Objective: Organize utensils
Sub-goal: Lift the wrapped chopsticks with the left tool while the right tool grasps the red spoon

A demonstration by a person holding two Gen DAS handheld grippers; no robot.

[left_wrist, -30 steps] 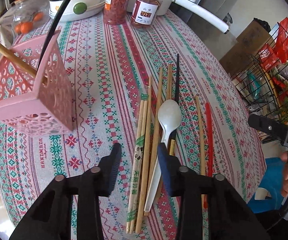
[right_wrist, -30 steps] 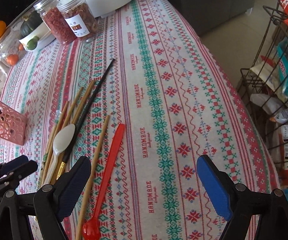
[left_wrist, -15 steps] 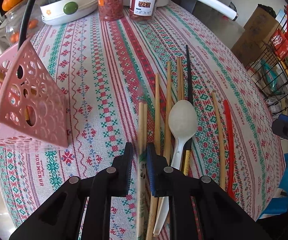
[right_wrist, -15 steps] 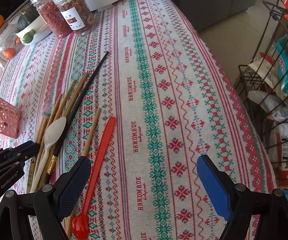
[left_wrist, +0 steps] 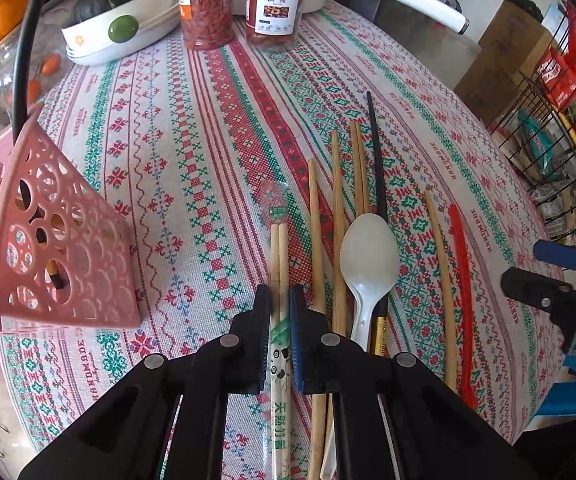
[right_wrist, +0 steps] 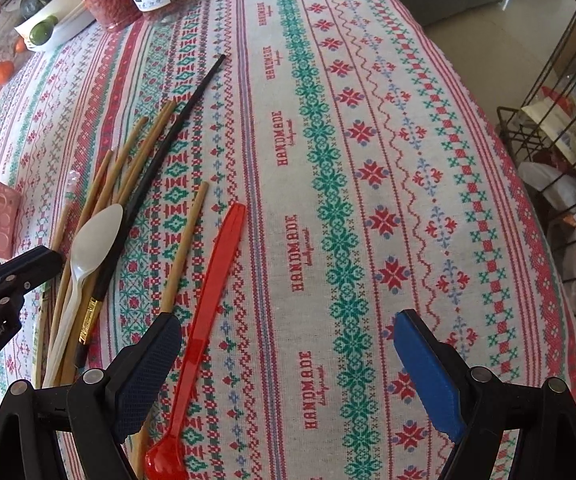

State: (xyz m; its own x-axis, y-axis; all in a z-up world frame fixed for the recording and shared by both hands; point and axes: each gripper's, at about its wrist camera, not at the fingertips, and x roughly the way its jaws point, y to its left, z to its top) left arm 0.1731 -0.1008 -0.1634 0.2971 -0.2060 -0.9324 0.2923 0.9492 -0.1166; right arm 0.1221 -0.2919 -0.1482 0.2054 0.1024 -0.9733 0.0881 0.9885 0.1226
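With the left gripper (left_wrist: 279,320) pinching the wrapped chopstick pair (left_wrist: 278,264) at 6 o'clock on the tablecloth (left_wrist: 191,152), I judge a level lift toward the pink holder (left_wrist: 59,248) at 9 o'clock best, while the right gripper (right_wrist: 283,340) hangs spread and empty
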